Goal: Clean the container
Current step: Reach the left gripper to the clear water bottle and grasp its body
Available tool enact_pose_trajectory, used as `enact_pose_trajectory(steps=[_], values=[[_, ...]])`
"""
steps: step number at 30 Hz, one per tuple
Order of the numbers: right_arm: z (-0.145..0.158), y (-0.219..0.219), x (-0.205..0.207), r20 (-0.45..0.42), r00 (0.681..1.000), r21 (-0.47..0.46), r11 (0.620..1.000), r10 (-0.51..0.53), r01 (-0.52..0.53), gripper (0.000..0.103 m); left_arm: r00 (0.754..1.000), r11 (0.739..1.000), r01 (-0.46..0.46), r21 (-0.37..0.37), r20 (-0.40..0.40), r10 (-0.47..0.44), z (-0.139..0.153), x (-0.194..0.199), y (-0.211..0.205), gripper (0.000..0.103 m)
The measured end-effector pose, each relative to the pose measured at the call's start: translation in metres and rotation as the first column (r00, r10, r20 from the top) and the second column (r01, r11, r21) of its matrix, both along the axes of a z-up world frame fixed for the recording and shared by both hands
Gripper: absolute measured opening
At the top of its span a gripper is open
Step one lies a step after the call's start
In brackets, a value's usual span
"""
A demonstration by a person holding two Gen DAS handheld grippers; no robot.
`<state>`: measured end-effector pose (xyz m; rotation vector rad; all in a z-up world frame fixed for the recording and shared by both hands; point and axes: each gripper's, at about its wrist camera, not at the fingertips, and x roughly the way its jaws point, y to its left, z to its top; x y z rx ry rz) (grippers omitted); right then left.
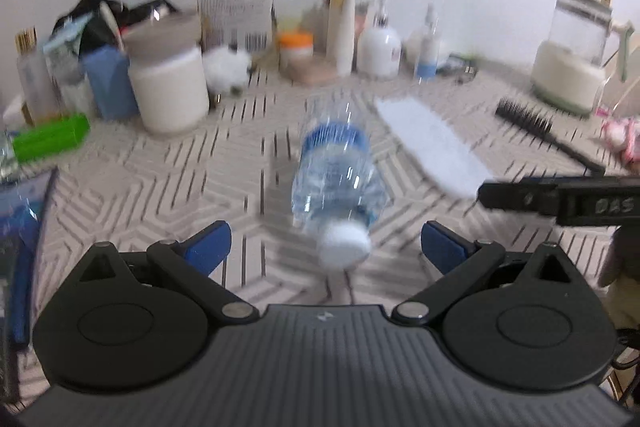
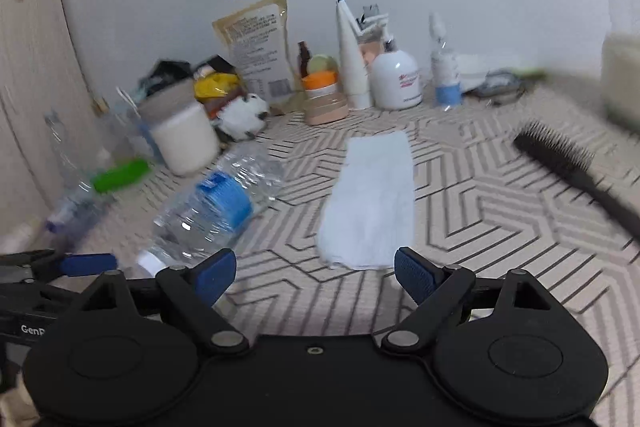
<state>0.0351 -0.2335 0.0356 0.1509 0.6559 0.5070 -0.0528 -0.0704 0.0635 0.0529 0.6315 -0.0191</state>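
A: My left fingers (image 1: 444, 247) stand wide apart. The bottle (image 1: 336, 171) lies just ahead, cap (image 1: 346, 249) between the tips, with bare cloth (image 1: 140, 195) on both sides.

B: What crowds it?

A: Beyond the left tip a white jar (image 1: 168, 87) and a green block (image 1: 50, 139); beyond the right tip, the other gripper's finger (image 1: 520, 197).

B: And your right side?

A: Spread too. A towel (image 2: 372, 203) lies flat straight ahead, the brush (image 2: 568, 163) well off the right tip. Bottles line the wall.
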Motion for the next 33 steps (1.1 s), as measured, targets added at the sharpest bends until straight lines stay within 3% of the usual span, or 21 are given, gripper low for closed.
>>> enact_pose_trajectory(steps=[4,7,12,15,18,21,26,27,28,31,33], values=[[0.008,-0.010,0.020,-0.084,0.996,-0.053,0.998,-0.021,0.017,0.090,1.000,1.000,0.012,-0.001,-0.018,-0.012,0.006,0.019,-0.002,0.103],[0.005,-0.014,0.044,-0.174,0.984,-0.056,0.998,-0.025,0.016,0.090,0.997,0.998,0.069,0.011,0.021,-0.069,0.003,0.035,-0.004,0.103],[-0.002,-0.027,0.086,-0.303,0.952,-0.038,0.999,-0.029,0.019,0.090,0.996,0.996,0.079,0.046,-0.038,-0.077,-0.006,0.065,-0.007,0.103],[-0.002,-0.020,0.101,-0.291,0.956,-0.100,0.995,-0.046,0.017,0.090,0.996,0.997,0.051,0.058,-0.081,-0.047,-0.012,0.081,-0.005,0.103],[-0.003,-0.005,0.111,-0.270,0.962,-0.184,0.983,-0.047,-0.004,0.089,0.995,0.999,0.035,-0.017,-0.088,-0.036,-0.015,0.091,0.004,0.103],[-0.005,0.010,0.119,-0.240,0.970,-0.257,0.966,-0.027,-0.037,0.090,0.994,0.999,0.021,-0.038,-0.104,-0.025,-0.019,0.097,0.005,0.103],[-0.013,0.027,0.121,-0.144,0.989,-0.369,0.929,-0.015,-0.039,0.091,0.991,0.996,0.085,-0.032,-0.102,-0.088,-0.023,0.101,0.002,0.103],[-0.013,0.028,0.121,-0.130,0.991,-0.375,0.926,-0.008,-0.042,0.091,0.989,0.994,0.106,-0.039,-0.098,-0.110,-0.024,0.102,0.002,0.101],[-0.014,0.029,0.121,-0.117,0.993,-0.373,0.927,0.002,-0.045,0.090,0.988,0.993,0.117,-0.028,-0.095,-0.119,-0.026,0.103,0.001,0.093],[-0.012,0.026,0.118,-0.095,0.995,-0.361,0.929,0.043,-0.075,0.077,0.979,0.987,0.159,-0.026,-0.128,-0.161,-0.032,0.108,0.000,0.068],[-0.009,0.020,0.117,-0.091,0.994,-0.346,0.934,0.055,-0.083,0.055,0.973,0.983,0.177,-0.041,-0.142,-0.181,-0.034,0.110,0.000,0.067]])
